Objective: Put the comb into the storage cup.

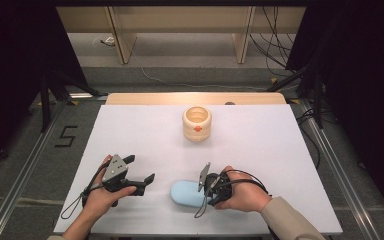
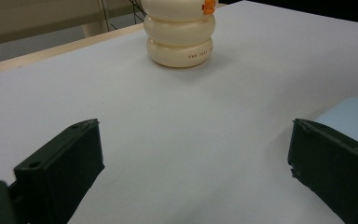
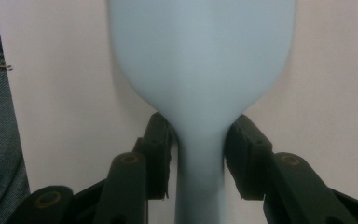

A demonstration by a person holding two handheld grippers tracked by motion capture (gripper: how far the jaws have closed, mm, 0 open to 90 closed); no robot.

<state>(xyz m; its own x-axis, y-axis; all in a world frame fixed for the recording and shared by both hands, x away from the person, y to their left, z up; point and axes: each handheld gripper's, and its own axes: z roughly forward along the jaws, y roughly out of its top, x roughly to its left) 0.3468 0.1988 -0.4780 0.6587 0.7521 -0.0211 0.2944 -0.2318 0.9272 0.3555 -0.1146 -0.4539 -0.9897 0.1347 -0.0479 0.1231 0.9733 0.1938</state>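
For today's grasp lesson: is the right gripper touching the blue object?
Touching. The right gripper view shows the right gripper with both jaws pressed against the narrow neck of the blue object, no gap either side.

One cream ribbed cup (image 1: 197,123) and one pale blue paddle (image 1: 186,193) were counted on the single white bench (image 1: 145,135). Two tools were seen: left tool (image 1: 141,172), right tool (image 1: 203,190).

My left gripper (image 1: 139,174) rests on the white desk (image 1: 260,150), its fingers spread wide with nothing between them. My right gripper (image 1: 206,187) lies at the near end of a pale blue object (image 1: 184,193). A cream ridged pot (image 1: 197,122) stands well apart, farther back.
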